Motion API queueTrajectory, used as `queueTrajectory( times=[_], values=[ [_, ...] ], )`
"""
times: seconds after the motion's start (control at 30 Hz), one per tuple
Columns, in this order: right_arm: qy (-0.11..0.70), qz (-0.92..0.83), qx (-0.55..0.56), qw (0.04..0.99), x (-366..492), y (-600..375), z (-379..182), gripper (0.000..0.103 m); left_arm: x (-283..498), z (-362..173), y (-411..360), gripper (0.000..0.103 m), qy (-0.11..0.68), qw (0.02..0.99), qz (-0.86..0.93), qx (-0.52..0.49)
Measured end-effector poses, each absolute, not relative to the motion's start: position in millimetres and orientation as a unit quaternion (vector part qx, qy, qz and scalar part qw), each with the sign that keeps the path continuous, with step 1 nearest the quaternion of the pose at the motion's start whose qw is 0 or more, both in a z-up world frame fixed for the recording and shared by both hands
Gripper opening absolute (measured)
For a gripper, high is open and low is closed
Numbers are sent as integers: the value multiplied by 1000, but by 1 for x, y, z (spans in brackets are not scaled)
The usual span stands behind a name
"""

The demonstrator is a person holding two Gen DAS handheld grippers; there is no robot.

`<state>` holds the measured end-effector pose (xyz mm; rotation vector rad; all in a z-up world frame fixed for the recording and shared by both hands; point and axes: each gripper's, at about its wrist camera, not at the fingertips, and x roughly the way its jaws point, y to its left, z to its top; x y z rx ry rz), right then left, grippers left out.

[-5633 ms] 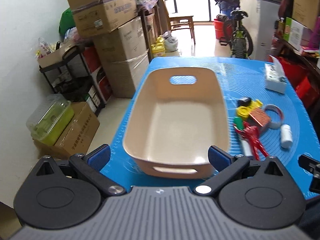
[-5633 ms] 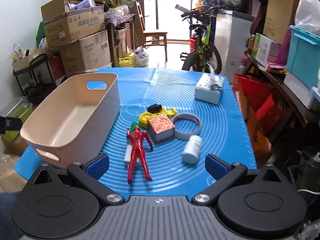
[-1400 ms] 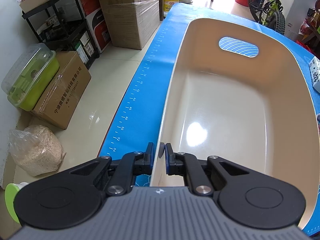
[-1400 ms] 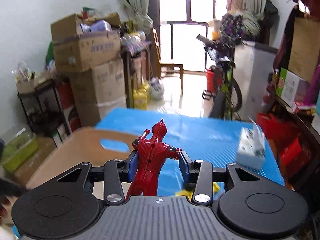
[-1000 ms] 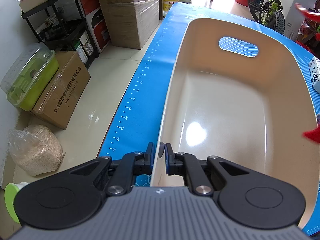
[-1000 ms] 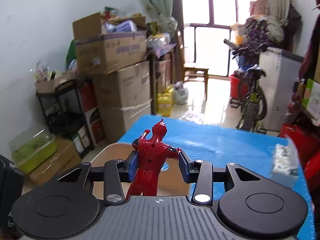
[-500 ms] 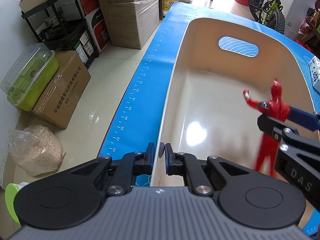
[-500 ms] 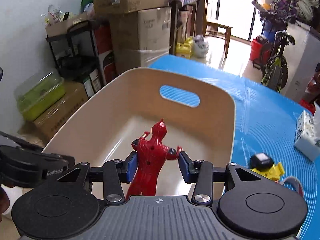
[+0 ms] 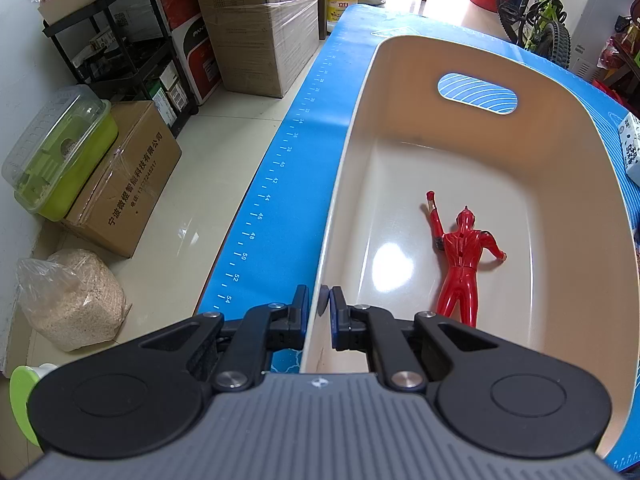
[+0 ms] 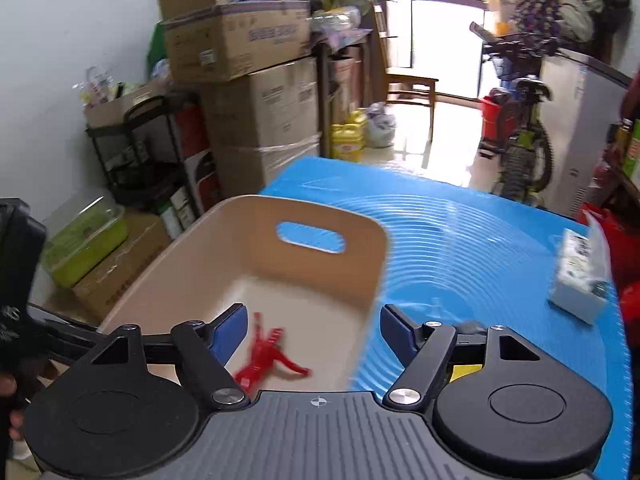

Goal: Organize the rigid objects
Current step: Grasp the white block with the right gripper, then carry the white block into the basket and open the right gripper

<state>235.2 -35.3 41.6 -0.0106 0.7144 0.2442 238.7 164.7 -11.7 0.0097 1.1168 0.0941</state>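
A red toy figure (image 9: 460, 256) lies flat on the floor of the beige plastic bin (image 9: 560, 128), one arm raised. My left gripper (image 9: 319, 306) is shut on the bin's near left rim, one pad inside and one outside the wall. In the right wrist view the same figure (image 10: 266, 356) lies blurred in the bin (image 10: 372, 264), below and clear of my right gripper (image 10: 312, 330), whose jaws are opening with nothing between them. That gripper hangs over the bin's near right wall.
The bin stands on a blue mat (image 10: 460, 240). A white tissue box (image 10: 580, 276) sits at the mat's right side, and a yellow object (image 10: 464, 372) shows behind the right fingers. Stacked cardboard boxes (image 9: 256, 24), a black shelf (image 9: 116, 48) and a bicycle (image 10: 520, 136) surround the table.
The right gripper let go of the red figure, which dropped flat onto the bin floor. Its jaws have spread, and it has left the left wrist view. The left gripper stayed put.
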Motion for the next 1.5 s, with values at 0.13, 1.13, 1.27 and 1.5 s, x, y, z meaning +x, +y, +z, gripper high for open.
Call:
queueTrajectory(
  times=[0.13,1.13,1.27,1.5],
  values=[
    [353,91,5,931,231,-66,34,79,239,-12,165,13,530,847,45,4],
    [547,36,20,836,242,-100,-87,52,238,-12,167,13,530,847,46,5],
    [544,43,19,837,240,-98,-87,44,239,-12,167,13,530,847,45,4],
    [534,50,-1,844,238,-93,-80,42,239,-12,167,13,530,847,45,4]
  ],
)
